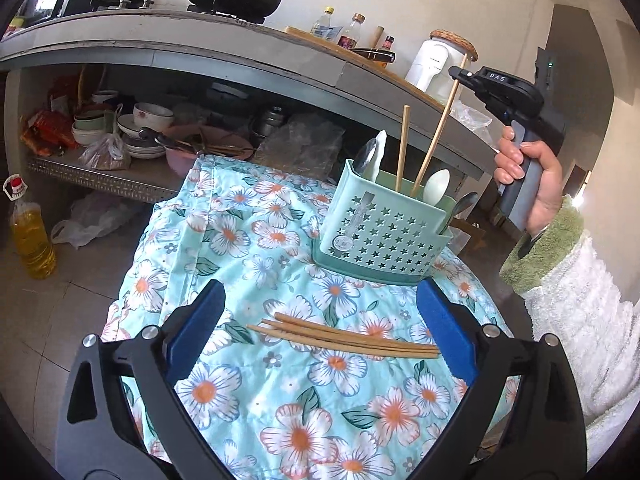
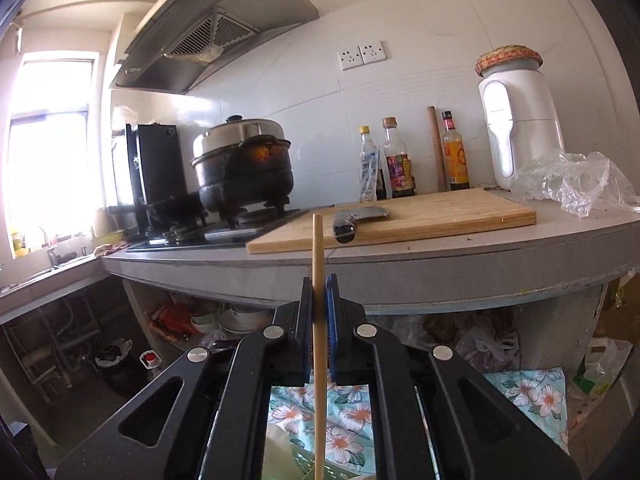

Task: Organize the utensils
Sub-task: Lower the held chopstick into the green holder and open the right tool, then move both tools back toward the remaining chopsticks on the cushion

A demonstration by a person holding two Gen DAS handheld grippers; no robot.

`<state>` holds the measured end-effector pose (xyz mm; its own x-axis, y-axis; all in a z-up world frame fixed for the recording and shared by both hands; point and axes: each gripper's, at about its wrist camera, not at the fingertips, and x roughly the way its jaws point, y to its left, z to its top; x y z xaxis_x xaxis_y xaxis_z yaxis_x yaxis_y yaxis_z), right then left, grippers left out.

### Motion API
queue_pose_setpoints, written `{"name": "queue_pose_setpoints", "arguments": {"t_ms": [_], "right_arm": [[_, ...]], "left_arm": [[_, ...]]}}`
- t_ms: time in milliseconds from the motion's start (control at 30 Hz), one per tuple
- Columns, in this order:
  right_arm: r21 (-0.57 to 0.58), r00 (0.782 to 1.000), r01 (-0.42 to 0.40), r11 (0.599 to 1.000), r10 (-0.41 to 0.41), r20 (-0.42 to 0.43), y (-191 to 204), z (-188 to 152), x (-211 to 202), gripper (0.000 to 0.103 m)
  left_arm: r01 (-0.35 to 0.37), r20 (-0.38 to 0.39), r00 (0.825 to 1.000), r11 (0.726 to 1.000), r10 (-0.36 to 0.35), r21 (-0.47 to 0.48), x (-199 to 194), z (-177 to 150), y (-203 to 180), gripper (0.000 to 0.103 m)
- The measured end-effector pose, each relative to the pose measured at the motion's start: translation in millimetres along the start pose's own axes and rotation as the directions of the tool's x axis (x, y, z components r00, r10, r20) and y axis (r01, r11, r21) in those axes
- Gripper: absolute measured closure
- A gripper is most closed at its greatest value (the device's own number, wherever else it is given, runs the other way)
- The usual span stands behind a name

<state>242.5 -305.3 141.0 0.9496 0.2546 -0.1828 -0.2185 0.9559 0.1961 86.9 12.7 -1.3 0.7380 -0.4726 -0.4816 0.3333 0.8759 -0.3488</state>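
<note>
The right gripper (image 2: 319, 300) is clamped on 1 chopstick (image 2: 319, 320), long axis near upright, its lower end dipping into the teal holder (image 1: 380, 232) at 1 o'clock on the floral cloth (image 1: 256, 400). The holder also carries another chopstick (image 1: 403, 148) and a white spoon (image 1: 435, 186). The left gripper (image 1: 322, 332) gapes wide and empty over 3 chopsticks (image 1: 348, 336) lying crosswise. Only the right wrist view shows the cutting board (image 2: 420, 216).
</note>
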Motion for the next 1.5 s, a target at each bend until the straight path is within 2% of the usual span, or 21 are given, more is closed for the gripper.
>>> {"name": "queue_pose_setpoints", "arguments": {"t_ms": [167, 433, 500, 567, 600, 800, 933, 1067, 1200, 1300, 1400, 1500], "right_arm": [[-0.020, 0.996, 0.048, 0.999, -0.049, -0.069, -1, -22, 18, 0.096], [0.021, 0.982, 0.053, 0.998, -0.048, -0.183, -15, -42, 22, 0.095], [0.041, 0.980, 0.062, 0.997, -0.053, -0.194, -20, -43, 17, 0.087], [0.063, 0.981, 0.067, 0.996, -0.054, -0.186, -24, -42, 9, 0.068], [0.070, 0.983, 0.068, 0.995, -0.055, -0.177, -26, -41, 5, 0.066], [0.101, 0.993, 0.069, 0.992, -0.059, -0.097, -32, -29, -37, 0.063], [0.096, 1.000, 0.025, 0.995, -0.024, -0.016, -26, -21, -79, 0.063], [0.051, 0.999, -0.043, 0.998, 0.043, 0.000, -14, -29, -113, 0.063], [0.010, 0.992, -0.115, 0.993, 0.116, -0.046, 0, -54, -134, 0.063], [0.027, 0.979, -0.166, 0.986, 0.168, -0.116, 7, -81, -138, 0.063], [0.057, 0.963, -0.166, 0.985, 0.174, -0.204, 10, -115, -132, 0.063], [0.109, 0.934, -0.126, 0.986, 0.155, -0.322, 9, -157, -118, 0.063]], "left_arm": [[-0.012, 0.006, 1.000, 1.000, 0.012, 0.028, -1, 0, -3, 0.010], [-0.011, 0.015, 1.000, 0.999, 0.011, 0.052, 2, -5, -10, 0.008], [-0.009, 0.009, 1.000, 0.999, 0.009, 0.050, 4, -7, -12, 0.008], [-0.005, 0.004, 1.000, 0.999, 0.005, 0.051, 6, -8, -13, 0.008], [-0.005, 0.003, 1.000, 0.999, 0.004, 0.052, 7, -9, -14, 0.008], [-0.005, 0.004, 1.000, 0.998, 0.004, 0.069, 8, -9, -19, 0.008], [0.005, -0.005, 1.000, 0.996, -0.005, 0.085, 10, -9, -22, 0.008], [0.013, -0.028, 1.000, 0.995, -0.010, 0.096, 15, -11, -25, 0.008], [0.015, -0.067, 0.998, 0.997, -0.010, 0.077, 23, -12, -24, 0.008], [0.009, -0.092, 0.996, 0.998, -0.003, 0.062, 29, -13, -22, 0.008], [0.012, -0.127, 0.992, 0.999, -0.008, 0.036, 36, -16, -19, 0.008], [0.020, -0.168, 0.986, 1.000, -0.019, 0.004, 45, -20, -15, 0.008]]}}
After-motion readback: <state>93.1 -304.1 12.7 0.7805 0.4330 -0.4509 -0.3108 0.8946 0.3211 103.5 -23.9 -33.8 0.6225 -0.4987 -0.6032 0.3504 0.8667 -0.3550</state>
